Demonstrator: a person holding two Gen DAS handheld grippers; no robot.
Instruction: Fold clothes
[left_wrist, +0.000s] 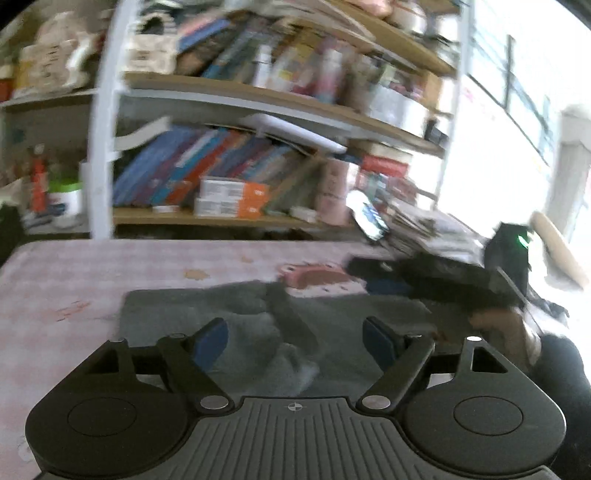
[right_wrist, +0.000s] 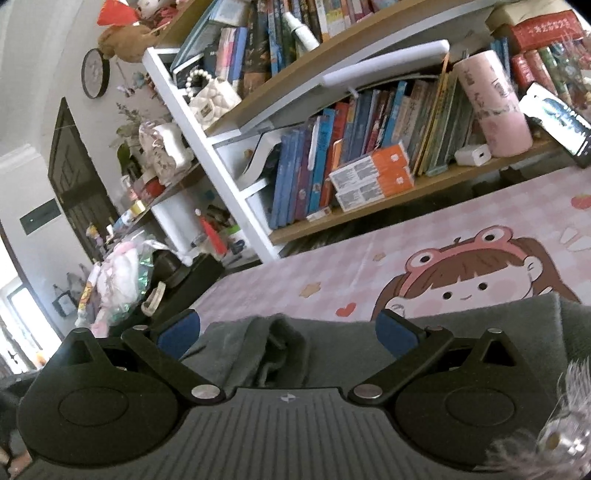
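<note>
From the left wrist camera, blurred throughout, the left gripper (left_wrist: 295, 341) hangs over a grey garment (left_wrist: 207, 310) with its blue-padded fingers (left_wrist: 210, 341) spread wide apart and nothing between them. The cloth lies flat on the pink checked table cover (left_wrist: 74, 280), a dark fold or strap running across it just ahead of the tongs. Only this view shows the right gripper (left_wrist: 424, 275) from outside, a dark shape reaching in low over the table's right side, with the person's hand (left_wrist: 509, 325) behind it; how its tongs stand cannot be made out here.

The right wrist camera is sharp. The right gripper (right_wrist: 288, 332) also stands wide open and empty, and the grey garment (right_wrist: 332, 343) lies directly under and between its fingers, a bunched ridge of cloth rising left of centre. Only this view shows the cartoon girl in a frog hat (right_wrist: 472, 273) printed on the cover beyond the garment, and the crowded bookshelf (right_wrist: 351, 155) clearly.
</note>
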